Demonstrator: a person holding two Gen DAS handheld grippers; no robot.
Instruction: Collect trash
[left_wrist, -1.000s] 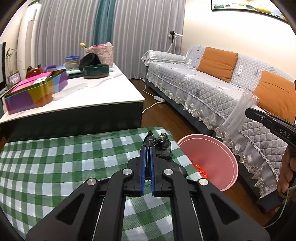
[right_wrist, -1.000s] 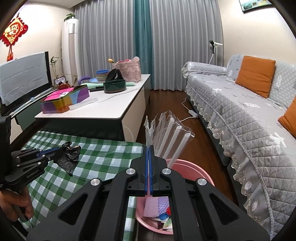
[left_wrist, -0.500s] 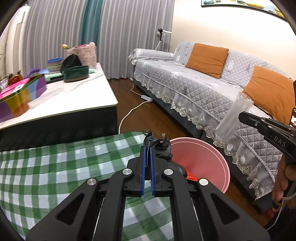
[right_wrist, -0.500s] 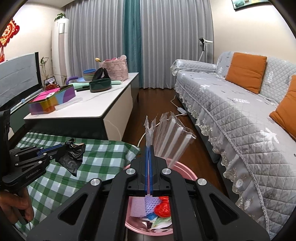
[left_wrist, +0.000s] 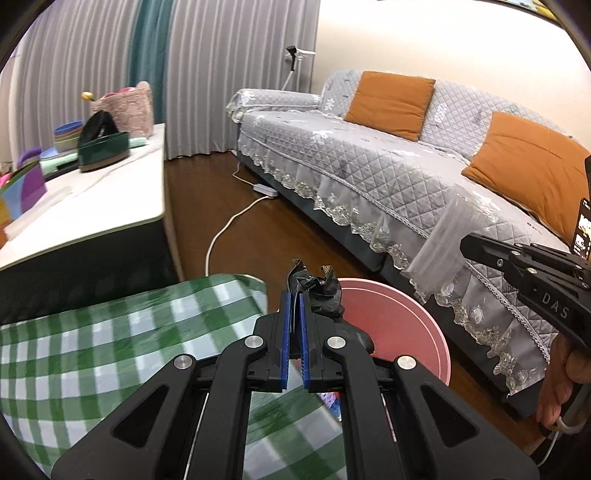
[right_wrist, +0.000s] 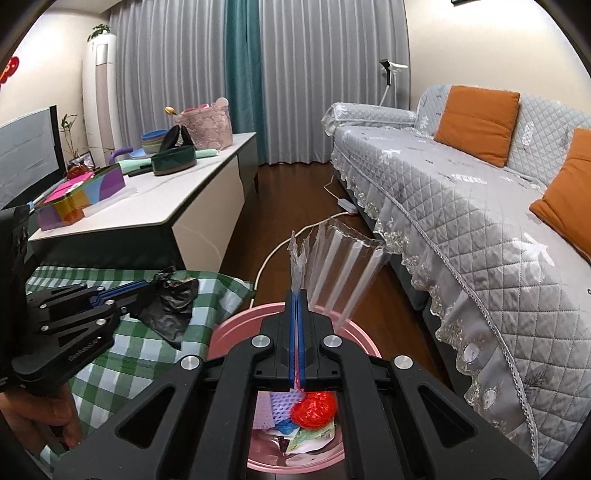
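- Both grippers have swung toward the sofa side since a second ago, so the pink bin (right_wrist: 236, 325) now sits right under the right gripper and closer in front of the left one, while the green checked cloth (left_wrist: 110, 332) has slid to the left in both views.
- Pink bin: it stands on the wooden floor between the cloth-covered surface and the grey sofa (right_wrist: 461, 192), mouth up, already holding a red wad and other scraps. I judge this the release step, and a good drop needs each piece fully over the mouth, not over the rim.
- Clear plastic wrapper (right_wrist: 343, 266): the right gripper (right_wrist: 296, 295) has its jaws pressed together on one torn edge, with the rest fanning up and to the right, past the far rim. It looks light and stiff; tilting it down into the bin before letting go should stop it from tipping out toward the sofa.
- Black crumpled wrapper (left_wrist: 317, 290): the left gripper (left_wrist: 294, 295) pinches it with only a narrow gap between the blue pads. It hangs near the cloth's edge, just short of the bin by my reading, so a little more travel to the right comes first.
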